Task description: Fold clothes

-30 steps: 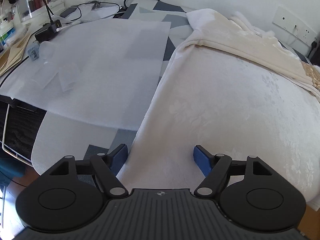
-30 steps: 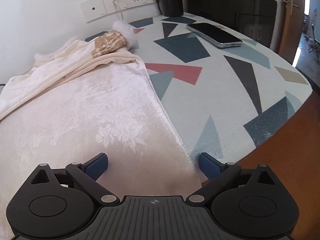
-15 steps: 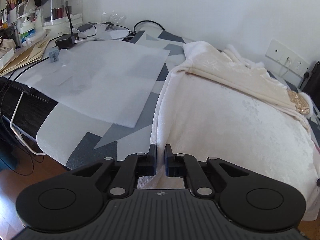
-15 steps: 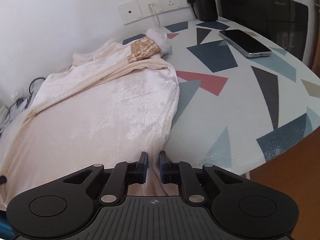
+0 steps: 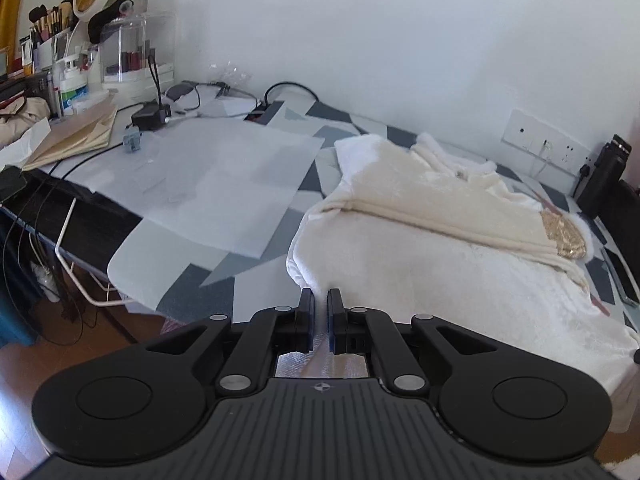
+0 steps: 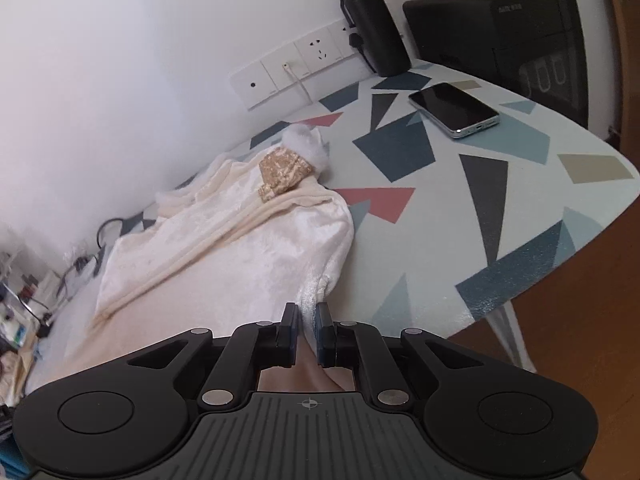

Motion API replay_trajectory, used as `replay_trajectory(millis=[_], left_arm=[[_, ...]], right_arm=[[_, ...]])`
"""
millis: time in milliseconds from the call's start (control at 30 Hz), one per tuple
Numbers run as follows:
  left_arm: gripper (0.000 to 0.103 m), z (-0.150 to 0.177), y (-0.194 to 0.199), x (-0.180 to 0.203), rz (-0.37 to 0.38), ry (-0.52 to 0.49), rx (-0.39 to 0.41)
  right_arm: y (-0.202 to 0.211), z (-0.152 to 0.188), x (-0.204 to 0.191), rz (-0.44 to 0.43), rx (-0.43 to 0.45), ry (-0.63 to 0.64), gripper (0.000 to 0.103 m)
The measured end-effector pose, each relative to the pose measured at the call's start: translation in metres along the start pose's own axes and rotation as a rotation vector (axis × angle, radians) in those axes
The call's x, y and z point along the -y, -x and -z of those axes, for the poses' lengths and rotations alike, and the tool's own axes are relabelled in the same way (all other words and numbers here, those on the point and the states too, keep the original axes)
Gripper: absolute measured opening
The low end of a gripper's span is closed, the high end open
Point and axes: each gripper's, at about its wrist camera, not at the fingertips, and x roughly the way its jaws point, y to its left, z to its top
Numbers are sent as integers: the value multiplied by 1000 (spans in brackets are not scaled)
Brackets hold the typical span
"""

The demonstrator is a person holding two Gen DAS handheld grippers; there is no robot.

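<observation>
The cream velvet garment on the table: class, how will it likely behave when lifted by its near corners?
The cream velvet garment is probably floppy: it already bunches where the left gripper and right gripper pinch it. Its plush pile suggests some weight, so the middle would likely sag.

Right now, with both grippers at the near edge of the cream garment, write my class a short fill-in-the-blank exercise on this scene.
1. Both the left gripper and the right gripper are shut on the cream ____.
2. The smartphone lies with its screen facing ____.
3. The garment's gold sequinned cuff is trimmed with white ____.
4. The black bottle stands in front of the wall ____.

Missing words: garment; up; fur; sockets
</observation>
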Motion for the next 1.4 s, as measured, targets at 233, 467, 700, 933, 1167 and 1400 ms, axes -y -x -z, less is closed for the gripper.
replay_trajectory(millis=[233, 467, 700, 933, 1167, 1400], left_arm=[[6, -63, -9, 13, 72, 70, 153], [6, -126, -61, 18, 66, 78, 246], [6, -171, -136, 23, 53, 48, 226], [6, -201, -257, 30, 60, 12, 88], [16, -179, -347, 45, 2, -133, -136], [57, -175, -271, 31, 88, -180, -45]], right_arm=[[-4, -60, -18, -110, 140, -29, 7], [-56, -131, -27, -87, 207, -106, 7], [-118, -182, -45, -44, 235, -172, 7], [-207, -223, -73, 139, 305, -90, 0], [-287, -220, -58, 334, 155, -83, 4], [-239, -160, -106, 300, 132, 92, 45]])
